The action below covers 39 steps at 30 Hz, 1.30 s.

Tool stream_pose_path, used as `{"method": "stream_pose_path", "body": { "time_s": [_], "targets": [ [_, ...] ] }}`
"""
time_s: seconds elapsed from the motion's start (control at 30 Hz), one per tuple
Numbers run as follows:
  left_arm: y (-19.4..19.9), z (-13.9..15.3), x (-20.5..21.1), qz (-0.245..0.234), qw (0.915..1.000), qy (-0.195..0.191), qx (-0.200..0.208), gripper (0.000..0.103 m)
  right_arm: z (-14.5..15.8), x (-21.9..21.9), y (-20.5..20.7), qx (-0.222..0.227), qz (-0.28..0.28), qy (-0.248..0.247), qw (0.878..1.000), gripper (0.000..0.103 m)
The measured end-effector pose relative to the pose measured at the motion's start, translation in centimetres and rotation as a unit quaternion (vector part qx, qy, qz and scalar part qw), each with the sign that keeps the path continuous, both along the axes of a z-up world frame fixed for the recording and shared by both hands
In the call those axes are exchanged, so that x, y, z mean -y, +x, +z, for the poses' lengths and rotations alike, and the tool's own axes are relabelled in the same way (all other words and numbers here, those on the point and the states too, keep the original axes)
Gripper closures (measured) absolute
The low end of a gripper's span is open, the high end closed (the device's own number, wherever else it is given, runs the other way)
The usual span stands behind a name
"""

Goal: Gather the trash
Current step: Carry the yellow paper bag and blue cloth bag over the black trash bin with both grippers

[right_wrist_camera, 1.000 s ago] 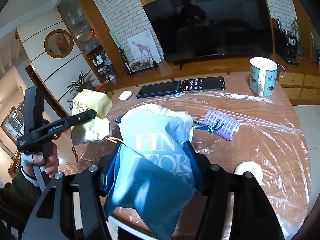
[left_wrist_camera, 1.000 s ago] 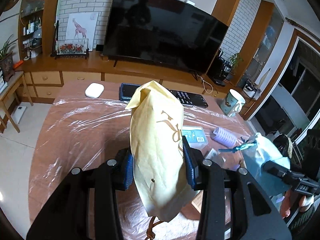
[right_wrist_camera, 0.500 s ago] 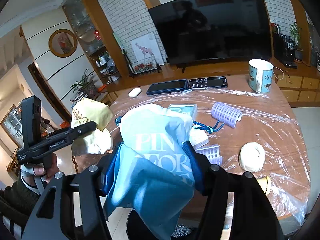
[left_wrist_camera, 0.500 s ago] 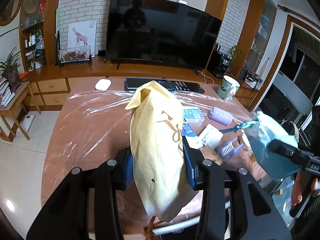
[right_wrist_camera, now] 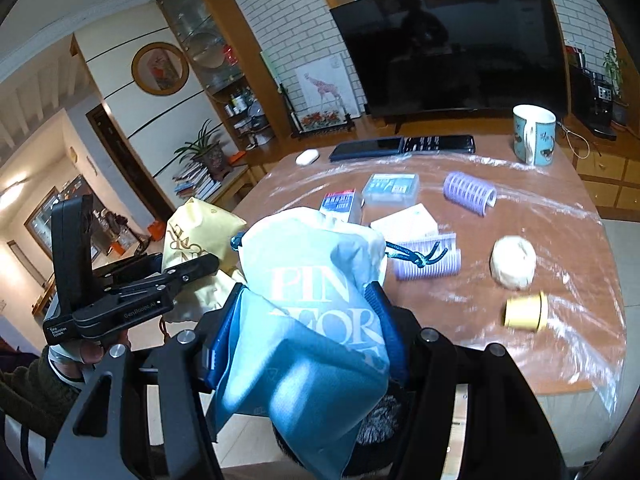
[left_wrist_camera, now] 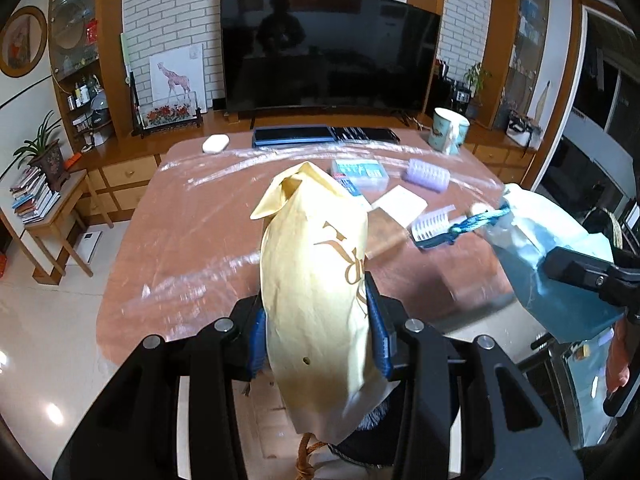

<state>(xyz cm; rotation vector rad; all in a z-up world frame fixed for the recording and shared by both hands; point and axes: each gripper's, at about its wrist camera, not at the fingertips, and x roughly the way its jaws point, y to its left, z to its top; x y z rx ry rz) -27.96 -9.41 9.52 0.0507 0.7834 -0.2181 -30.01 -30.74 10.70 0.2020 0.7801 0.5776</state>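
Note:
My left gripper [left_wrist_camera: 318, 332] is shut on a cream drawstring bag [left_wrist_camera: 316, 280] with gold lettering, held upright off the near edge of the table [left_wrist_camera: 192, 240]. The bag also shows in the right wrist view [right_wrist_camera: 200, 236]. My right gripper [right_wrist_camera: 306, 328] is shut on a light blue drawstring bag [right_wrist_camera: 316, 320] with white lettering, also held off the near edge. It shows at the right of the left wrist view [left_wrist_camera: 552, 256]. Both bags hide the fingertips.
On the plastic-covered table lie purple hair rollers [right_wrist_camera: 470, 192] [right_wrist_camera: 428, 264], a clear box [right_wrist_camera: 392, 188], white cards [right_wrist_camera: 404, 222], a cream lump [right_wrist_camera: 514, 262], a yellow cap [right_wrist_camera: 524, 312], a mug [right_wrist_camera: 534, 134], phones [right_wrist_camera: 404, 146] and a white mouse [right_wrist_camera: 307, 157]. A dark bin opening [right_wrist_camera: 376, 432] lies below the grippers.
Both grippers have pulled back and up from the table with their bags, so more of the tabletop and its items show.

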Motion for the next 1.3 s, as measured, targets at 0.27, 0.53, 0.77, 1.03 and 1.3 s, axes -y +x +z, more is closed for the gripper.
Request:
{"method": "stream_pose_path", "body": {
  "time_s": [0.27,0.53,0.77,1.03,1.3],
  "targets": [
    [-3.2,-1.6,2.6,-0.021,0.9994,0.022,-0.018,0.061,-1.5,0.6,-3.2,-0.019,0.006,-0.011,1.0,0.043],
    [-4.9,-3.3,4.5,-0.042,0.9977,0.039,-0.035,0.061,-2.9,1.3,-4.8,-0.04,0.005,-0.015,0.999,0.043],
    [-5.4,-4.6,5.0,-0.055,0.9962,0.045,-0.05,0.061,-4.3,1.4,-5.2,-0.06,0.004,-0.017,0.998,0.043],
    [-5.7,-6.8,5.0,-0.077,0.9927,0.04,-0.083,0.061,-6.1,0.6,-5.3,-0.086,0.011,-0.022,0.996,0.043],
    [-5.5,-8.5,5.1,-0.082,0.99,0.056,-0.1,0.061,-8.2,0.2,-4.9,-0.115,0.006,-0.022,0.993,0.043]
  ]
}}
